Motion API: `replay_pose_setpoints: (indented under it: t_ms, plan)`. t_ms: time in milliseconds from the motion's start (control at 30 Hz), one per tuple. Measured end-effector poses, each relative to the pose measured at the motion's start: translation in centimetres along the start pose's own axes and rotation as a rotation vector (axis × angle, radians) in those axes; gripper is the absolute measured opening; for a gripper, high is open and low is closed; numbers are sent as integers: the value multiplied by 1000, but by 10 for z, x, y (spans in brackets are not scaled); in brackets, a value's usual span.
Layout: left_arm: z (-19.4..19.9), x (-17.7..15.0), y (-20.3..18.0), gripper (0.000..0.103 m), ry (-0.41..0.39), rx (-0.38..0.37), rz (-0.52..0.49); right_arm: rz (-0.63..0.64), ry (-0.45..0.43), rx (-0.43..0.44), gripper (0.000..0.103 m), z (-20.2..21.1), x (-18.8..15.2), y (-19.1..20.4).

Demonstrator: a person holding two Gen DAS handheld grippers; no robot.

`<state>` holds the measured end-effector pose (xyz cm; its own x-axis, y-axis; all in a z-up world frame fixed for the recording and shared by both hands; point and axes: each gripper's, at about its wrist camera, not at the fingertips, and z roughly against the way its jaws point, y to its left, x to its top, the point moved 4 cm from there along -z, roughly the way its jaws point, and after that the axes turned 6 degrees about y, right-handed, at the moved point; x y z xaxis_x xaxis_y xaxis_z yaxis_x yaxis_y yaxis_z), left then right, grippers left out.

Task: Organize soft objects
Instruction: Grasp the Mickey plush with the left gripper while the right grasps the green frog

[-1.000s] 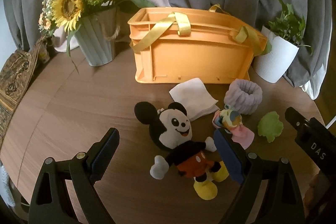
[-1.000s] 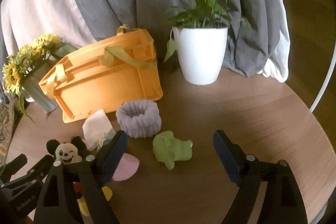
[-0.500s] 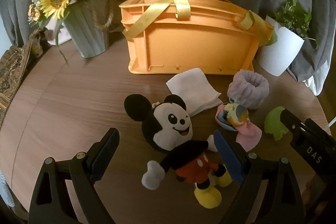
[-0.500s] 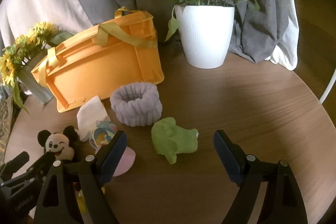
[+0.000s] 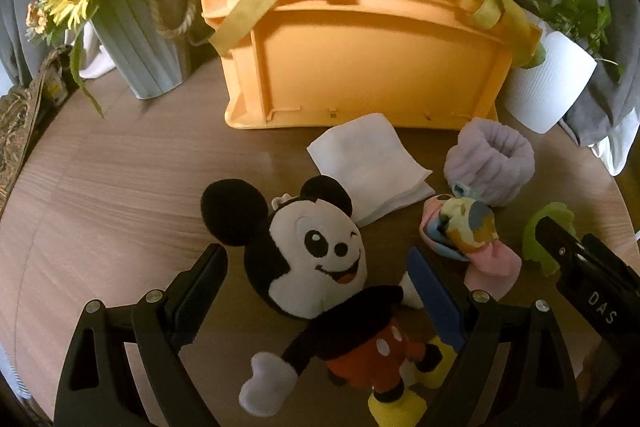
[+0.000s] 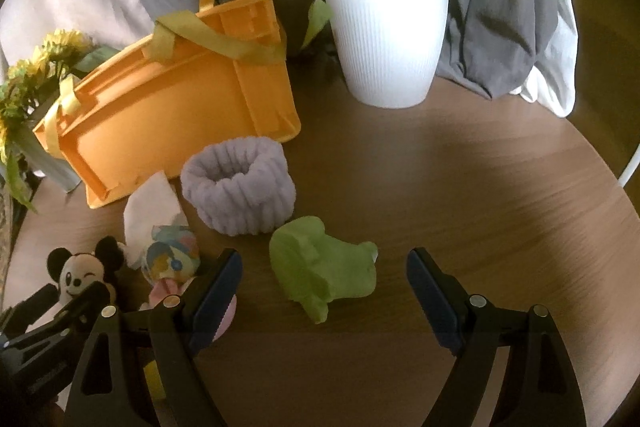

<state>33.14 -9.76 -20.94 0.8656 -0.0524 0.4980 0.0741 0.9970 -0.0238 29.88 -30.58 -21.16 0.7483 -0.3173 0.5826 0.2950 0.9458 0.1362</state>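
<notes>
A Mickey Mouse plush [image 5: 320,279] lies on the round wooden table between the fingers of my open left gripper [image 5: 316,291], not gripped. It also shows in the right wrist view [image 6: 80,271]. My right gripper [image 6: 324,287] is open around a crumpled green cloth [image 6: 320,271]. A lilac fluffy band [image 6: 236,187], a folded white cloth [image 5: 368,163] and a pastel patterned bundle [image 5: 464,231] lie between them. An orange crate [image 5: 360,67] with yellow straps stands behind.
A sunflower vase [image 5: 144,43] stands at the back left. A white plant pot [image 6: 388,35] stands at the back right. Grey and white curtains hang behind. The table edge [image 6: 624,211] curves close on the right.
Both grippers have moved forward and lower. The plush now sits between the left fingers, and the green cloth has come between the right fingers.
</notes>
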Motion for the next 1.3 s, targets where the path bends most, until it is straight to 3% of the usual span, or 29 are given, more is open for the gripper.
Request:
replay_pose_setpoints:
  t_ms: [233,400,500,567,833,1300]
  plan:
    - [-18,4,2,87,39,-12,24,3,23,1,85,-14,2,0]
    - [-23,2,4,73,58,-11,21,17,21,-17,83,-17,3,0]
    - [-23,2,4,61,56,-4,1,32,38,-14,72,-21,2,3]
    - [-24,2,4,61,56,-5,-6,35,46,-18,66,-23,1,3]
    - [-14,0,3,58,31,-14,-18,42,36,-9,65,-15,0,5]
    - [47,10,10,58,-128,-31,-27,97,-77,20,65,40,9,31]
